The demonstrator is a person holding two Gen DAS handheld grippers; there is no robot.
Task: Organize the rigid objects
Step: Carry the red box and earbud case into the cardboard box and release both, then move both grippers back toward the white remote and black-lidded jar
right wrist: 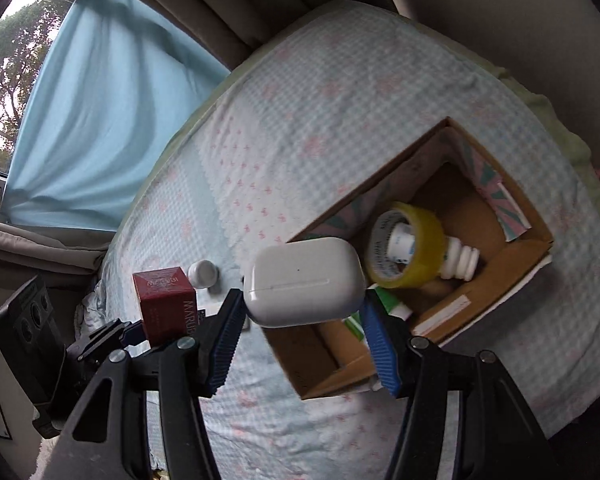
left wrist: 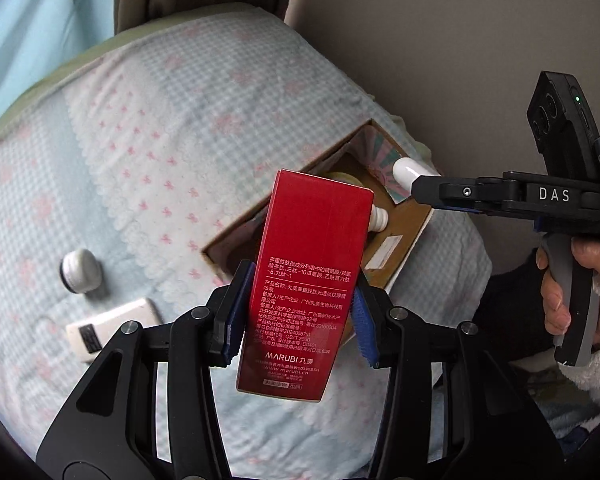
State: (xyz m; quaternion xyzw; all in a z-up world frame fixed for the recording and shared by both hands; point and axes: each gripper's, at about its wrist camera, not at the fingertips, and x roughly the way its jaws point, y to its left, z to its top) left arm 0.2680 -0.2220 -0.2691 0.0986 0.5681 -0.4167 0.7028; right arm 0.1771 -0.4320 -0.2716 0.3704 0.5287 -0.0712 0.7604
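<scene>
My left gripper (left wrist: 298,312) is shut on a tall red MARUBI carton (left wrist: 308,276), held upright above the bed near the open cardboard box (left wrist: 404,240). My right gripper (right wrist: 304,320) is shut on a white earbud case (right wrist: 304,282), held over the near corner of the box (right wrist: 512,256). The right gripper also shows in the left wrist view (left wrist: 420,188), over the box's far side. Inside the box lie a yellow tape roll (right wrist: 406,248), a white bottle (right wrist: 460,262) and a green and white tube (right wrist: 392,306).
The bed (left wrist: 172,120) has a pale blue checked cover. On it, left of the box, lie a small white jar (left wrist: 80,270) and a white flat rectangular device (left wrist: 112,326). A wall runs along the right, and curtains hang behind the bed.
</scene>
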